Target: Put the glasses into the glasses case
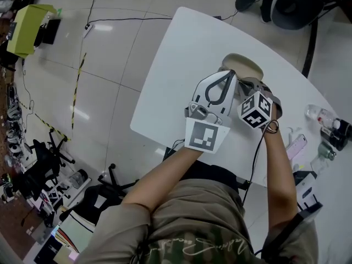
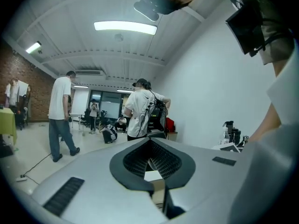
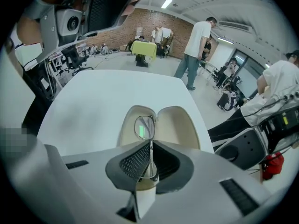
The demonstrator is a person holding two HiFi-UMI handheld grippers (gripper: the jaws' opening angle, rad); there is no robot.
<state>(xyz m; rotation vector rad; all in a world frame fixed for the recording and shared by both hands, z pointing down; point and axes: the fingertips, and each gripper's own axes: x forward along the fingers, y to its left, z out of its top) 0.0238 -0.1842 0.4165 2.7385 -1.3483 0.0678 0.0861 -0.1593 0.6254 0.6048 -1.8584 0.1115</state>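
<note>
Over the white surface (image 1: 181, 54), far side: glasses case (image 3: 180, 125); lying open, both cream halves facing up, nothing inside that we can see

Glasses (image 3: 145, 127): carried by the right gripper (image 3: 150, 148); stood on edge, one lens showing ahead of the fingertips, above the case near the crease between its halves; whether they touch the lining we cannot tell

Right fingers: pinching the glasses frame; the grip looks narrow and close to the frame's end

Left gripper (image 2: 150, 143): fingers pressed together at the tips with nothing between them; aimed out into the room, away from the case; beside the right gripper in the head view

Step in hand: by our reading, the placing step; glasses are over the case but not yet laid in it

Next move calls for: tipping the glasses flat so they lie along one half; lowering until the lining takes them; only then spreading the right fingers

Risk we note: an edge-on release may let them topple onto the surface

Left to do: case not yet closed
</note>
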